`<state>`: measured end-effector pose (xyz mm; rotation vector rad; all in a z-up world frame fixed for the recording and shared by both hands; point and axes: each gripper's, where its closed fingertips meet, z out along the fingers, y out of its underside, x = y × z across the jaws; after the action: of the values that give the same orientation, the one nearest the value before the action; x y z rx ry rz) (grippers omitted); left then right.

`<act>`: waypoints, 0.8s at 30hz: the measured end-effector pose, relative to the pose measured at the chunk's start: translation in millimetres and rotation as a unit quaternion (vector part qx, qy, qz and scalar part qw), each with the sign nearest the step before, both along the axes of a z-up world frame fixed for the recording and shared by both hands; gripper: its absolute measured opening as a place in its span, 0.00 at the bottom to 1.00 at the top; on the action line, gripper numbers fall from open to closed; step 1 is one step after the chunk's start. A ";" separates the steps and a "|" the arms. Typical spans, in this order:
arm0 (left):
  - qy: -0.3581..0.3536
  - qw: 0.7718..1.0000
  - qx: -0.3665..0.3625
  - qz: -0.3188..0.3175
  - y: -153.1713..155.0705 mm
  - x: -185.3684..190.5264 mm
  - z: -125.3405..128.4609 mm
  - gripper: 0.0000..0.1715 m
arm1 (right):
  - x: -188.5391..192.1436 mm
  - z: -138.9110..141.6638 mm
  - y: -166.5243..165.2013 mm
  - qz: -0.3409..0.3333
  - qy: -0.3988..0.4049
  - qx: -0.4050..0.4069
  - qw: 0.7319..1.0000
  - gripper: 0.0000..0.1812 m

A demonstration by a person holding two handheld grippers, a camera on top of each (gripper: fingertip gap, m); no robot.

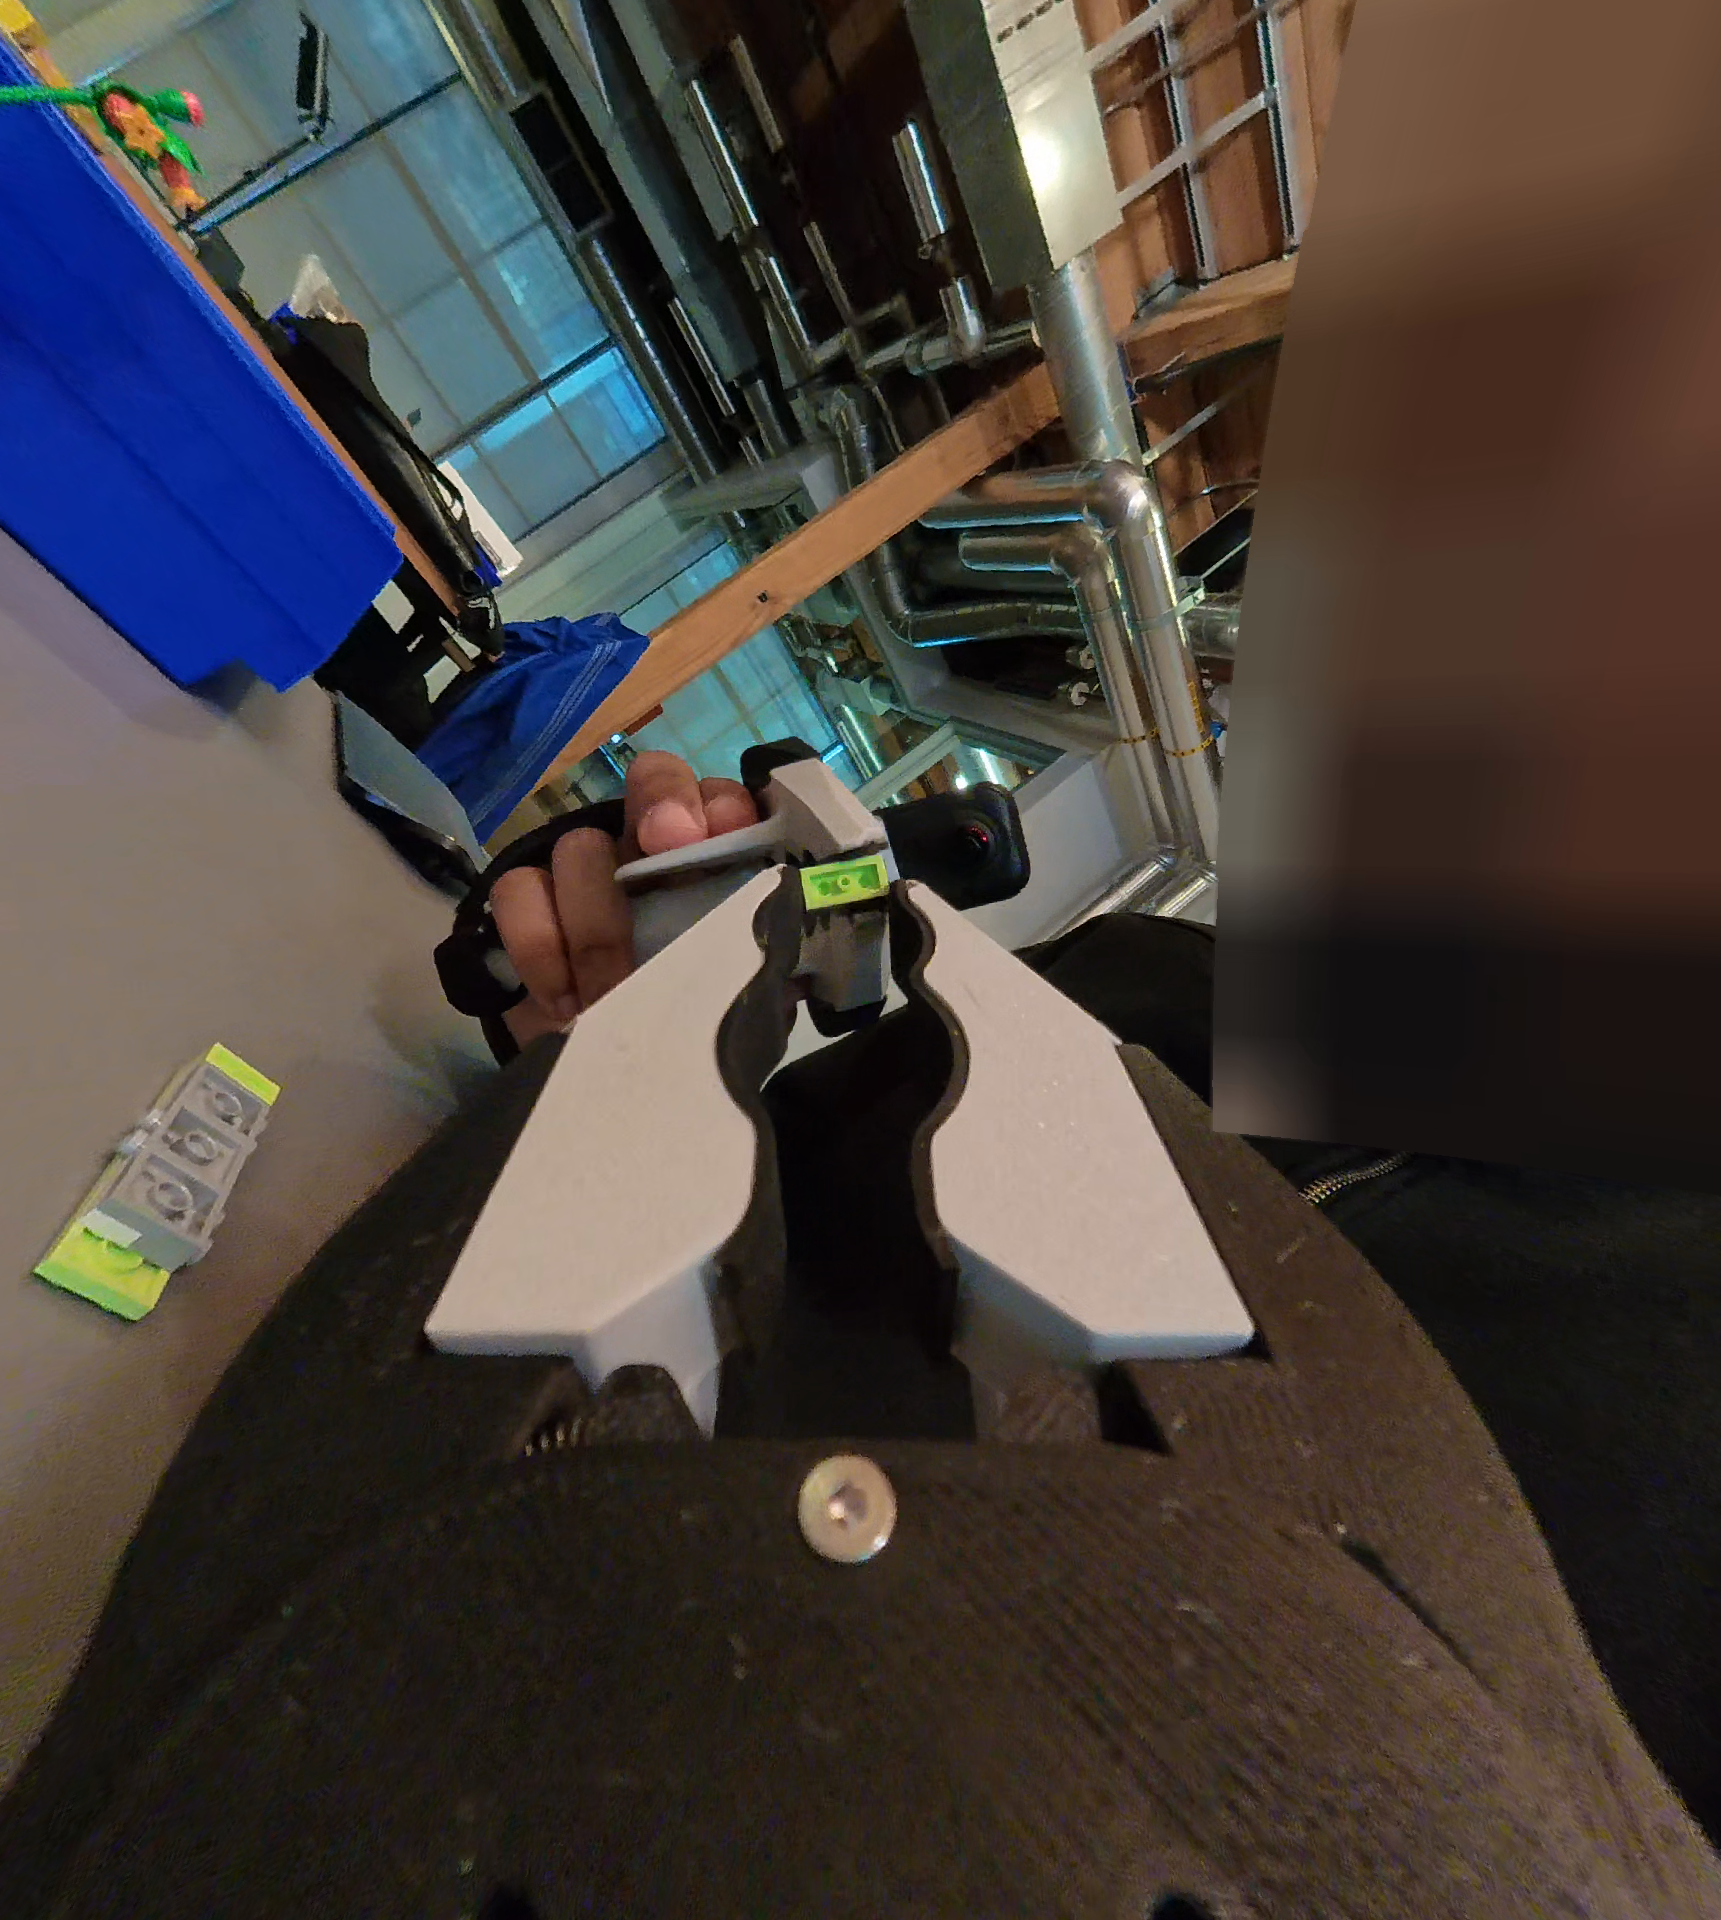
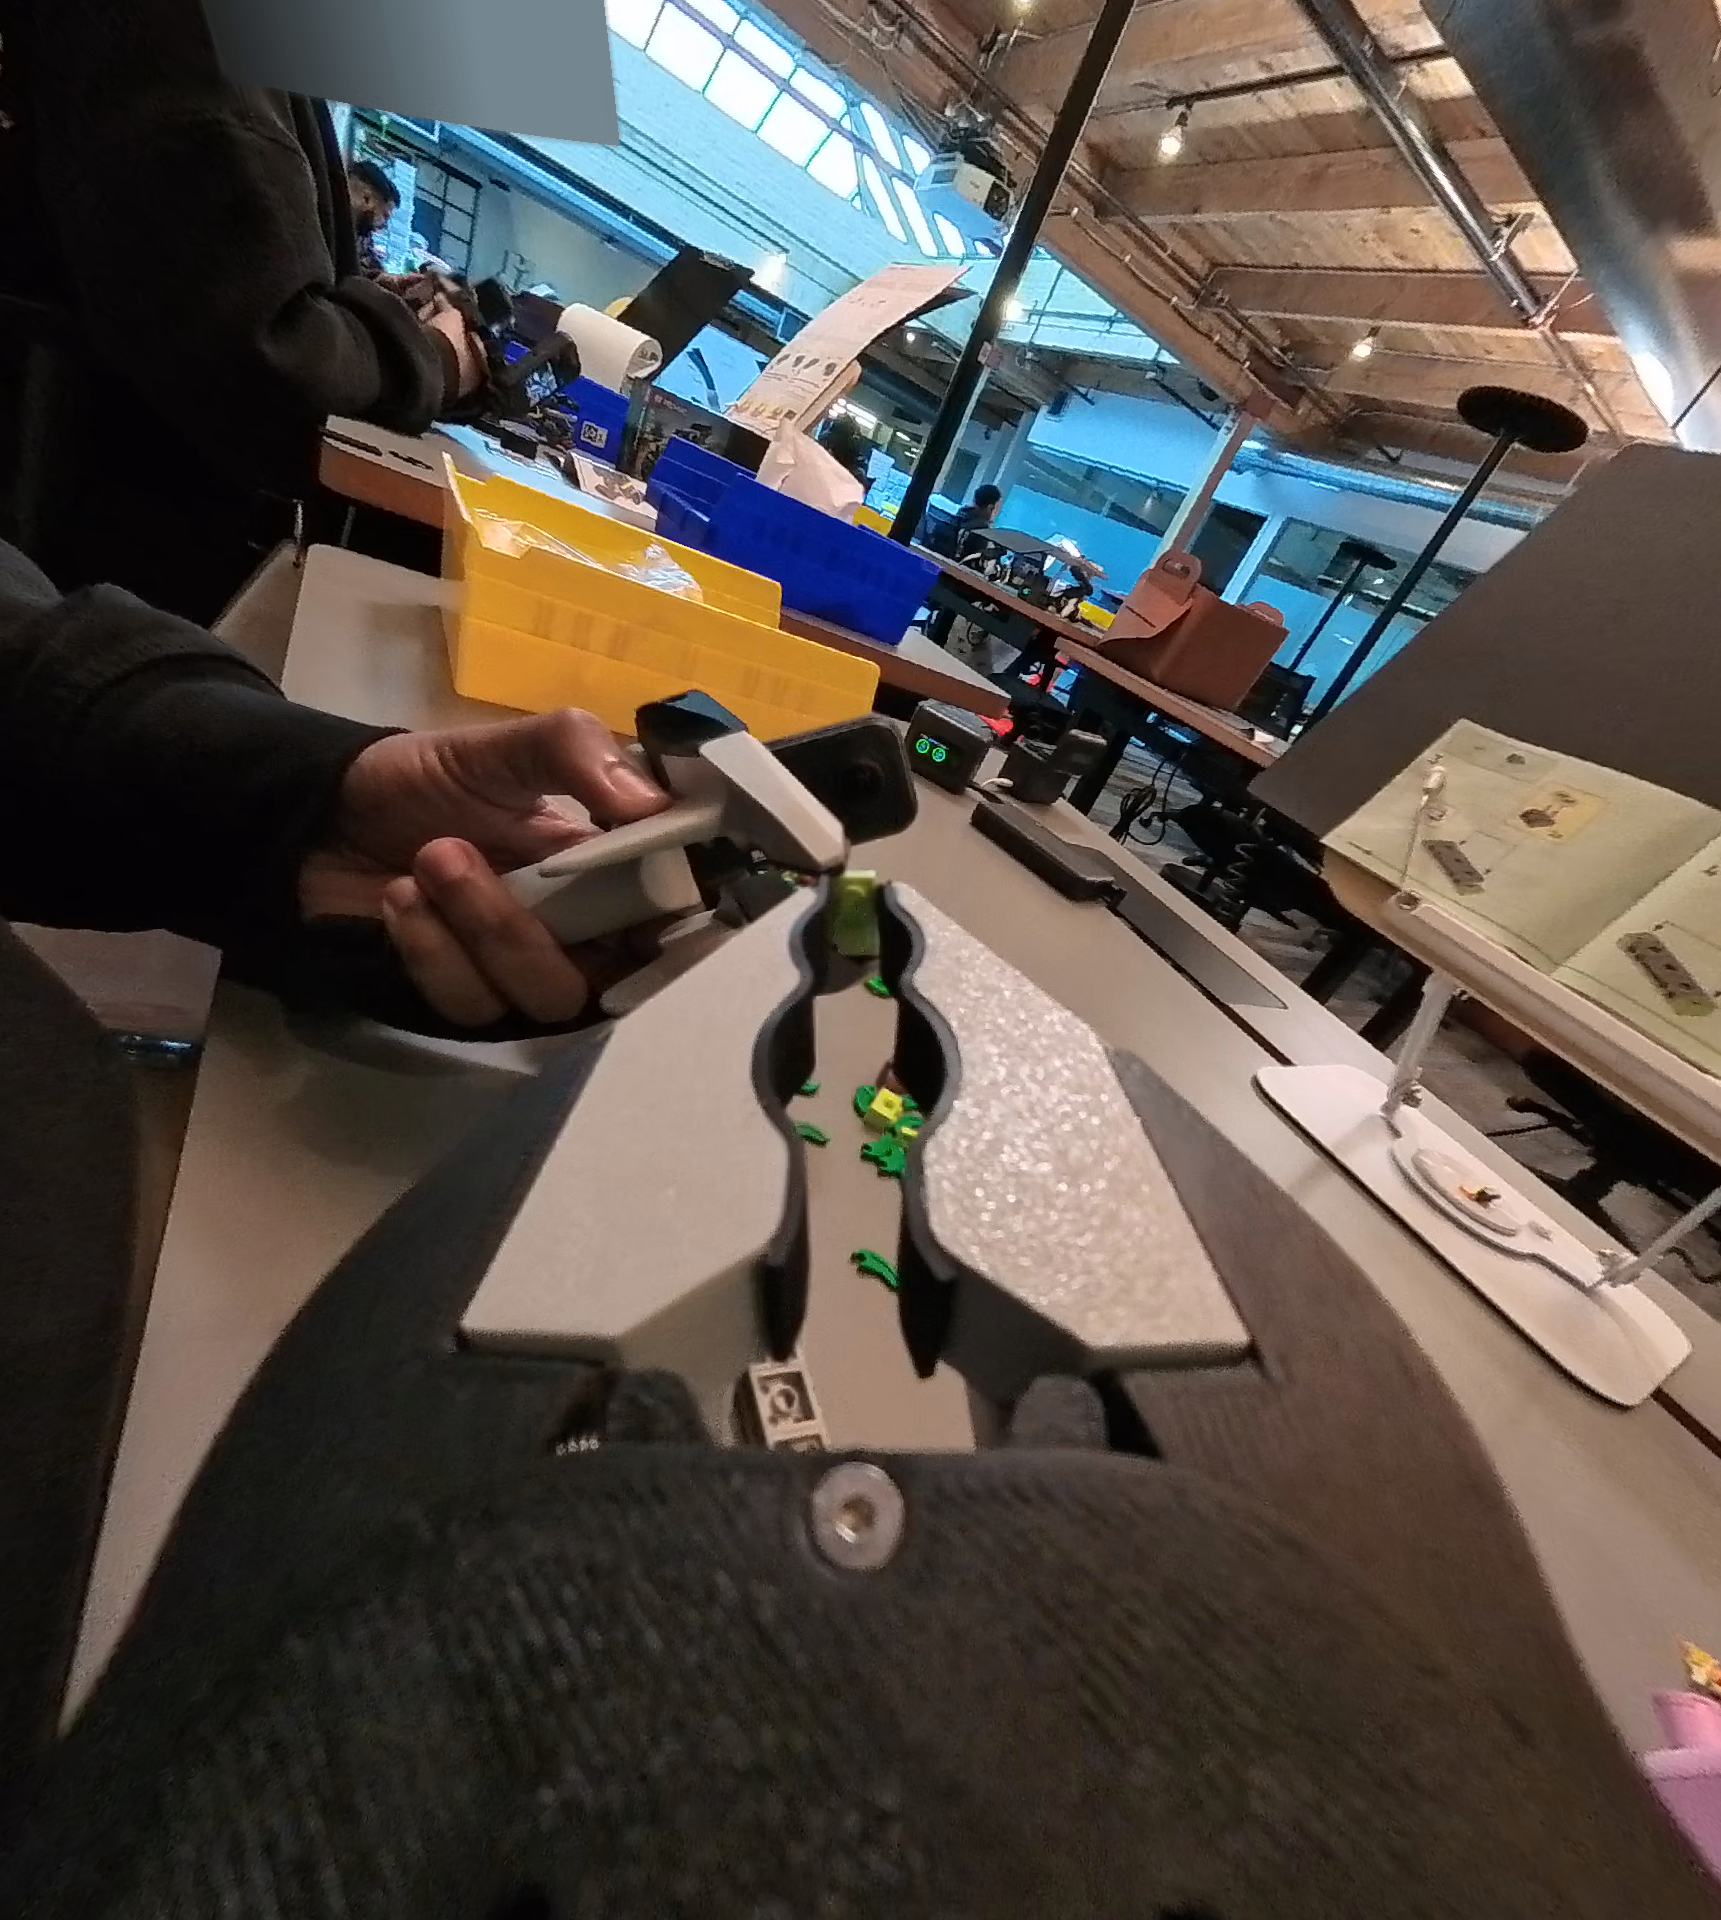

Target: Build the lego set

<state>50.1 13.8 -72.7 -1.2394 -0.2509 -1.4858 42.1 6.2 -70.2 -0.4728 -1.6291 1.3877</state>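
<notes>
- In the left wrist view, the left gripper (image 1: 843, 891) fills the lower centre of the frame, its two grey fingers narrowed to a small gap at the tips.
- A small lime-green Lego piece (image 1: 843, 886) sits right at those tips, pinched between them.
- Just beyond it, the other gripper's grey fingertip touches or nearly touches the same piece; which gripper bears the load cannot be told.
- A hand (image 1: 575, 914) grips that gripper's handle, left of centre.
- At lower left, a grey and lime Lego assembly (image 1: 165, 1184) lies flat on the grey table (image 1: 56, 935), well apart from the jaws.
- A blue bin (image 1: 108, 395) stands at upper left.
- In the right wrist view, the right gripper (image 2: 856, 914) has its jaws drawn close around the lime-green Lego piece (image 2: 856, 912) at the tips, centre frame.
- The left gripper's tip meets the piece from upper left.
- Small green Lego leaves (image 2: 882, 1148) lie scattered on the table, seen through the gap.
- A yellow bin (image 2: 627, 634) sits upper left; an open instruction booklet (image 2: 1604, 914) stands on the right.
</notes>
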 end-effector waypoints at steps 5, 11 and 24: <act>0.016 0.999 -0.024 0.023 0.8 -10.4 -7.7 0.17 | -3.4 -0.4 2.5 -0.015 -0.011 0.001 1.000 0.03; 0.135 0.972 -0.069 0.180 -18.9 -72.8 -15.8 0.22 | -9.7 -47.2 -17.5 0.043 -0.244 -0.013 0.969 0.03; 0.362 0.882 -0.145 0.265 -29.1 -97.0 -51.1 0.17 | -17.4 -142.0 -33.9 -0.018 -0.440 0.109 0.891 0.03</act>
<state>-46.9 -15.3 -123.8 -1.7104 -0.2789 -0.4618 24.7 -27.7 -212.2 -1.0945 -2.4409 0.9701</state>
